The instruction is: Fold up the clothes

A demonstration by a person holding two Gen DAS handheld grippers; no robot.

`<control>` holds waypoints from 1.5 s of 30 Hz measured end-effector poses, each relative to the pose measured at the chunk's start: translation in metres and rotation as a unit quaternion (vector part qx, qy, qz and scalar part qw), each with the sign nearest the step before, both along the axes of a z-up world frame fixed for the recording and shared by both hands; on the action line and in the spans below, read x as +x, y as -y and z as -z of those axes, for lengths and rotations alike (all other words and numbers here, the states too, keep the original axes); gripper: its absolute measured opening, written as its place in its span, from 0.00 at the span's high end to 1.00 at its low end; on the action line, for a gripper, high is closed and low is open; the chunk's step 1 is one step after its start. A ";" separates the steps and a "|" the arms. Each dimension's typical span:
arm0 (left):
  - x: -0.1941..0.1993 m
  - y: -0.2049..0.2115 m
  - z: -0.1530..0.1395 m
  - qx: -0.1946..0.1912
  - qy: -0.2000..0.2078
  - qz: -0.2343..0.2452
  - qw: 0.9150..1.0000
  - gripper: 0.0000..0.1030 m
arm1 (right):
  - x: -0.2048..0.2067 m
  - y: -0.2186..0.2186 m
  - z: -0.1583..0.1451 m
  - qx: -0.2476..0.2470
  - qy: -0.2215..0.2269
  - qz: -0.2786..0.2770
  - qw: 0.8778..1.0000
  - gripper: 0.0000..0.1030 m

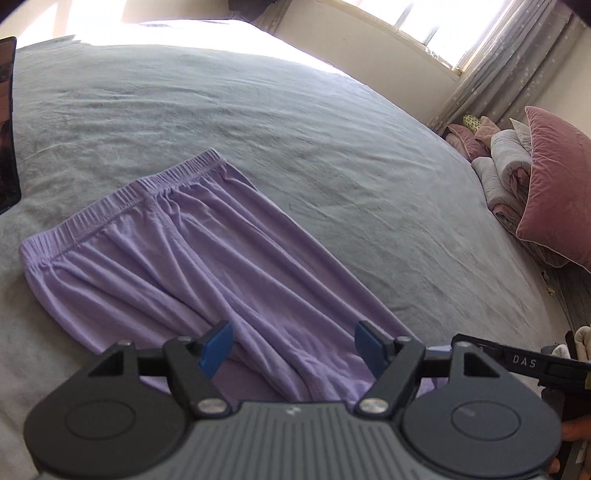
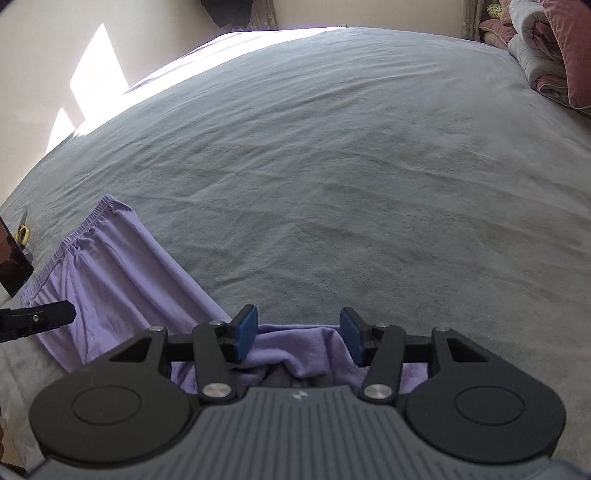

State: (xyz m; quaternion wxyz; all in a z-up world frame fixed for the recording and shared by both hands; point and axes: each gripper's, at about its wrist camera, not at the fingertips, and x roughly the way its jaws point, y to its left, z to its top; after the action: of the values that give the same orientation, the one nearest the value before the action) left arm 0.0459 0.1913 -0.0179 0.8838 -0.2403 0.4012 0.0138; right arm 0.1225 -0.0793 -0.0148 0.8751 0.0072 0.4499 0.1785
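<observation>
Bedroom; one bed (image 1: 295, 122) under a grey cover fills both views, sun glare along its far edge at 12 o'clock. One window (image 1: 436, 26) at 1 o'clock in the left wrist view, one pale curtain (image 1: 517, 74) just beside it.

One dark screen (image 1: 7, 122) stands at 9 o'clock at the left edge of the left wrist view. In the right wrist view, one pair of scissors (image 2: 22, 230) with yellow handles lies at 9 o'clock, near that screen.

One pair of lilac pants (image 1: 177, 251) lies flat on the cover, waistband toward 10 o'clock, legs running down to 6 o'clock under the tools. Wrinkled, single layer as far as visible.

Left gripper (image 1: 291, 347): jaws wide, two blue pads apart above the pants, nothing pinched.

Right gripper (image 2: 297, 336): jaws moderately wide, two blue pads apart; bunched leg fabric lies below and between them, pads not pressing it. One dark finger of the left gripper pokes in at 9 o'clock here, over the pants.

At 3 o'clock in the left wrist view, a heap of bedding (image 1: 506, 173) with pink pillows (image 1: 554, 184); at least two pillows, exact count unclear.
</observation>
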 end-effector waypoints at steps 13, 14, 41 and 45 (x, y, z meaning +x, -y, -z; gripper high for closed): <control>0.009 0.047 0.001 0.000 0.010 0.087 0.996 0.44 | -0.036 0.038 -0.013 -0.022 0.032 0.051 0.998 0.92; 0.009 0.049 0.001 0.001 0.013 0.092 0.996 0.44 | -0.041 0.045 -0.018 -0.019 0.038 0.056 0.998 0.92; 0.011 0.052 0.000 -0.006 0.001 0.070 0.998 0.44 | -0.036 0.135 -0.069 -0.079 0.139 0.171 0.972 0.92; 0.015 0.044 -0.006 -0.018 0.013 0.054 0.998 0.44 | -0.004 0.133 -0.083 -0.085 0.164 0.181 0.966 0.93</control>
State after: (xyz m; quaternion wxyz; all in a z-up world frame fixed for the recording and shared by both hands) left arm 0.0605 0.1469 -0.0116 0.8838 -0.2345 0.4025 -0.0438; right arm 0.1180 -0.2123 0.0679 0.9520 -0.0149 0.3047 -0.0230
